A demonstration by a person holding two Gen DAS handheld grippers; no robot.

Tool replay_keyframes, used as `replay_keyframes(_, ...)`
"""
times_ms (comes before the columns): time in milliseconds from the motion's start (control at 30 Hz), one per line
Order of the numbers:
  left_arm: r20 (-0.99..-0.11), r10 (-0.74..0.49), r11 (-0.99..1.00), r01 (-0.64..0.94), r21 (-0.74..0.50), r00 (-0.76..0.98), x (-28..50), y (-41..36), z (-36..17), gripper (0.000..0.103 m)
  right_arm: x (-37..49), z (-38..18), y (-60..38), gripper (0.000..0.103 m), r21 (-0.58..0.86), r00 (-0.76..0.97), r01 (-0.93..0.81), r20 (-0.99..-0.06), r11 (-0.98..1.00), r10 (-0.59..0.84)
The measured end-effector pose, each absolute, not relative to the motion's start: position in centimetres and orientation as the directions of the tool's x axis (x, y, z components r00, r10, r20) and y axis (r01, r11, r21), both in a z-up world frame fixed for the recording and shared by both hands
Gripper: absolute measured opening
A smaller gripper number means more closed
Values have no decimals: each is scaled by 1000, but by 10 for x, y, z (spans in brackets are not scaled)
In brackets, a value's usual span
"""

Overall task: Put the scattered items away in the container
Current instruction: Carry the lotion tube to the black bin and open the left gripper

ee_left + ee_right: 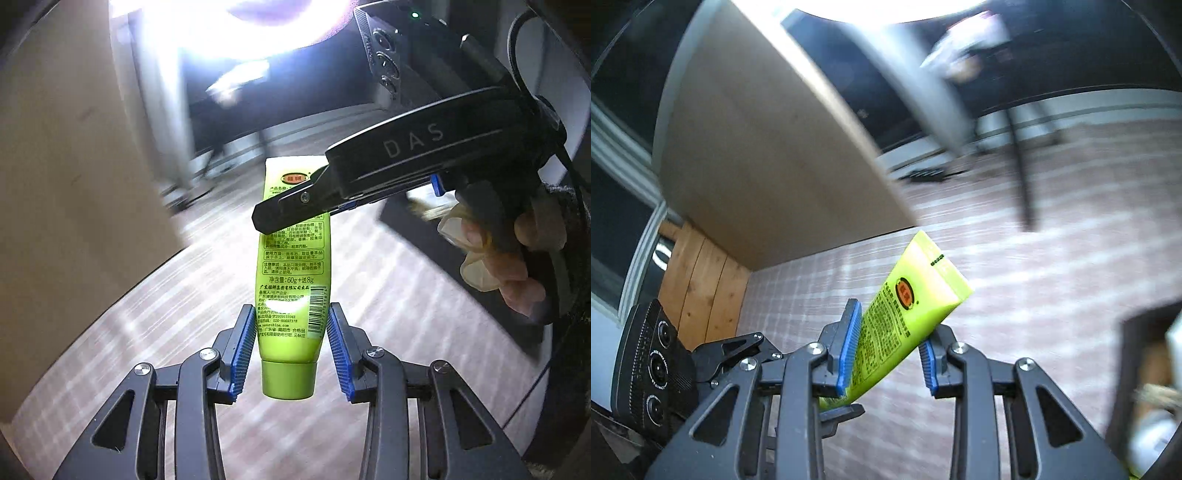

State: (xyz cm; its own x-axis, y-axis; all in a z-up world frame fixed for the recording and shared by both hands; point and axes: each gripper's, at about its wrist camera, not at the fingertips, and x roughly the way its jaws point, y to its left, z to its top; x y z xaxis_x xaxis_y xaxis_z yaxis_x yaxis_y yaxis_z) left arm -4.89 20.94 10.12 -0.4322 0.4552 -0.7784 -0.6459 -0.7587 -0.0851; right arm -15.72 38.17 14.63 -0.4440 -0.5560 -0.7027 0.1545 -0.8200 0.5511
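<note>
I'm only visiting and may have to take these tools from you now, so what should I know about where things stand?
Left hand-held gripper: blue pads sit either side of the green tube near its cap; contact isn't clear.
Right hand-held gripper: shut on the green tube near its crimped end.
The tube is in the air above the floor, passing between grippers.
Done: tube picked up.
Left: carry it to the container, only blurrily visible at the right wrist view's right edge.

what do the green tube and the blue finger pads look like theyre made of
Green tube: probably soft plastic, glossy, with a bright glare patch on its printed face. Blue pads: likely rubber or similar, matte and finely ribbed.
</note>
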Motion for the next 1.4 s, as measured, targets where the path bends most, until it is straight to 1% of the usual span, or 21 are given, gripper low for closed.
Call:
replay_keyframes(33,-775,469,-744,-663,-88,-423,-51,232,102,37,-150,150,395,29,549,-462,137,-701,-825,-543)
replay_keyframes(67,-771,482,-729,-678,-91,-415,-45,227,110,37,-141,155,414,29,548,-480,118,-699,-828,-531)
replay_keyframes(100,-768,496,-709,-699,-89,-405,-48,237,119,37,-132,159,436,29,547,-499,95,-697,-832,-515)
replay_keyframes(167,-764,517,-672,-735,-84,-385,-30,278,131,37,-117,168,479,29,544,-528,61,-694,-837,-490)
replay_keyframes(300,-752,559,-601,-795,-78,-349,-29,346,131,36,-81,179,551,28,534,-588,-24,-691,-845,-420)
replay_keyframes(433,-752,581,-534,-843,-64,-310,-23,412,134,33,-55,184,607,24,521,-625,-111,-698,-846,-348)
replay_keyframes(567,-757,591,-484,-873,-55,-280,0,452,147,32,-31,190,657,21,508,-656,-177,-699,-843,-284)
replay_keyframes(633,-762,593,-463,-884,-59,-259,5,473,146,31,-22,192,669,18,500,-664,-199,-701,-843,-260)
replay_keyframes(833,-772,590,-425,-904,-50,-235,18,512,146,31,-1,195,703,17,487,-677,-247,-705,-838,-211)
replay_keyframes(1033,-781,581,-412,-910,-43,-226,23,534,146,30,4,196,721,16,473,-680,-272,-711,-838,-180)
replay_keyframes(1133,-783,578,-412,-910,-35,-231,22,539,145,30,6,201,723,17,445,-684,-255,-711,-859,-165)
replay_keyframes(1167,-783,573,-419,-908,-25,-243,22,541,145,31,5,202,722,18,428,-683,-254,-715,-867,-153)
replay_keyframes(1200,-784,567,-426,-905,-15,-254,22,541,144,31,5,205,722,31,398,-677,-271,-726,-877,-120)
replay_keyframes(1233,-787,555,-441,-898,-1,-272,22,542,144,42,5,208,723,56,364,-673,-295,-736,-883,-79)
replay_keyframes(1267,-790,539,-460,-888,14,-292,22,542,145,61,7,211,722,66,340,-676,-314,-736,-886,-43)
replay_keyframes(1300,-788,534,-473,-881,21,-305,22,541,147,68,11,216,720,70,315,-692,-322,-722,-893,-5)
replay_keyframes(1333,-779,542,-479,-878,23,-316,24,539,150,70,13,218,718,70,304,-698,-322,-716,-897,8)
replay_keyframes(1400,-766,556,-478,-878,23,-323,28,534,156,70,16,218,716,70,306,-700,-320,-714,-897,6)
